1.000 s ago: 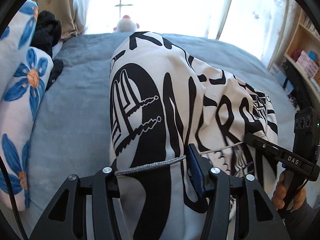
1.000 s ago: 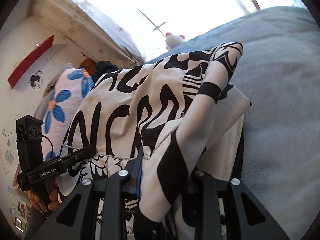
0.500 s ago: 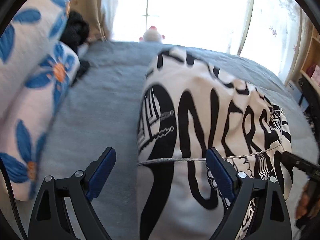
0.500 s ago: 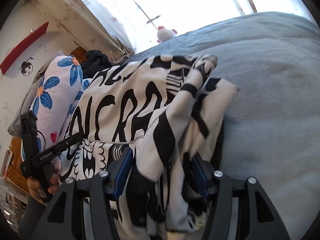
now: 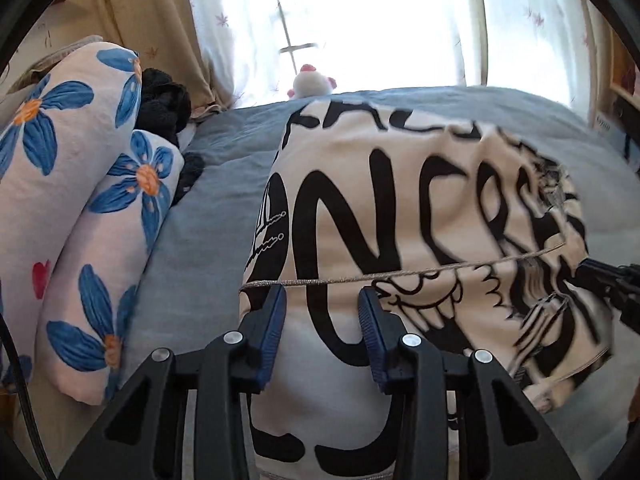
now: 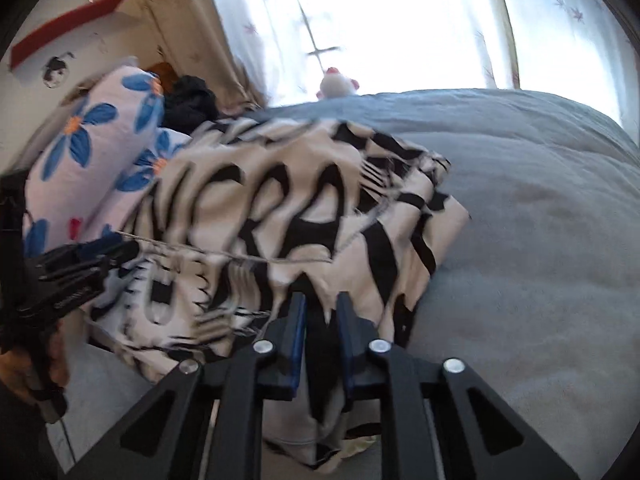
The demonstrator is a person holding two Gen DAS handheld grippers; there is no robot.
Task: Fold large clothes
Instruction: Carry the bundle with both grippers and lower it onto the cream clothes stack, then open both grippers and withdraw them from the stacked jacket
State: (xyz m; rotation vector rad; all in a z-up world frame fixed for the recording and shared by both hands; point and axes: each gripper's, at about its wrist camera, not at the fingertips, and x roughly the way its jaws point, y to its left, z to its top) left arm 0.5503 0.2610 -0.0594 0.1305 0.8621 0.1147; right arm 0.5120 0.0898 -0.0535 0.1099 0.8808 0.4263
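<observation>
A large white garment with bold black lettering (image 5: 400,208) lies folded on the grey bed; it also shows in the right wrist view (image 6: 288,200). My left gripper (image 5: 322,304) sits at the garment's near left edge, jaws partly apart with cloth between the pads, by a grey cord (image 5: 400,276). My right gripper (image 6: 322,308) is at the garment's near right edge, jaws nearly closed on a fold of cloth. Each gripper appears at the side of the other view, the right one (image 5: 608,284) and the left one (image 6: 72,280).
Grey bedspread (image 6: 540,240) spreads to the right. Blue-flowered pillows (image 5: 80,200) and a dark garment (image 5: 164,104) line the left side. A plush toy (image 5: 310,82) sits at the far edge under the bright window. A shelf edge (image 5: 624,80) stands far right.
The garment was lowered from a raised hold onto the bed. My left gripper opened wide half a second ago and has narrowed again at the edge. My right gripper closed tighter on the fold.
</observation>
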